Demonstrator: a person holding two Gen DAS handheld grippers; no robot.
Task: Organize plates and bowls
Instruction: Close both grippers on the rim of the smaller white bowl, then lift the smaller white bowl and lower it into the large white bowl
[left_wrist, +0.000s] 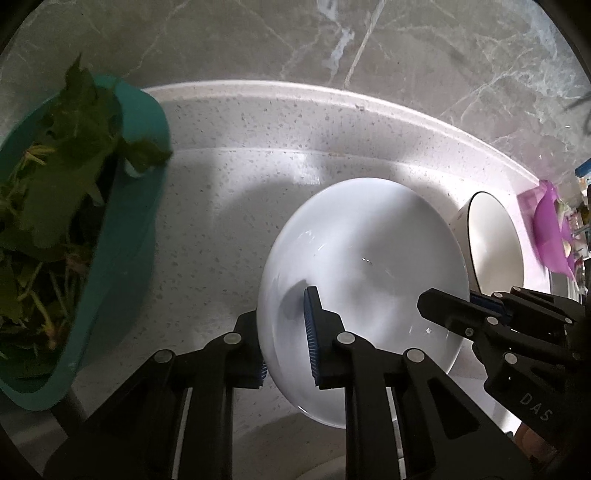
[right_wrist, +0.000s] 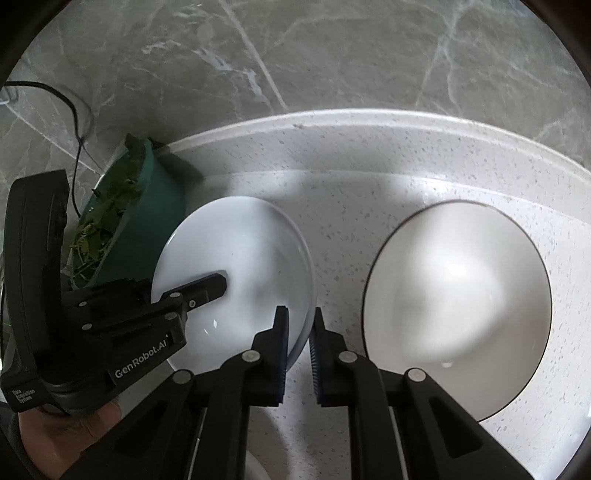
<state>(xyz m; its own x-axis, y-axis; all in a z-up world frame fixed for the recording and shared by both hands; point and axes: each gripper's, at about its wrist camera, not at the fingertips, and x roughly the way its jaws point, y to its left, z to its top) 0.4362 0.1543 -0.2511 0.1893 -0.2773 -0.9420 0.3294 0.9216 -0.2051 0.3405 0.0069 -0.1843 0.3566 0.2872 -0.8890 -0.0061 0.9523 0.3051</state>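
A white deep plate (left_wrist: 369, 251) (right_wrist: 240, 251) lies over the speckled counter (left_wrist: 221, 192), gripped from both sides. My left gripper (left_wrist: 286, 349) is shut on its near-left rim, one blue pad inside the dish and the other under it. My right gripper (right_wrist: 297, 349) is shut on the plate's right rim in the same way. Each gripper shows in the other's view: the right gripper (left_wrist: 456, 301) at the plate's right edge, the left gripper's upper finger (right_wrist: 207, 286) lying inside the plate. A cream bowl with a dark rim (left_wrist: 491, 240) (right_wrist: 454, 295) stands just right of the plate.
A teal bowl full of green leaves (left_wrist: 125, 221) (right_wrist: 144, 221) stands to the plate's left against the raised counter edge. Behind is a grey marble wall. A purple plastic thing (left_wrist: 550, 229) lies at far right, and a black cable (right_wrist: 74, 122) hangs at left.
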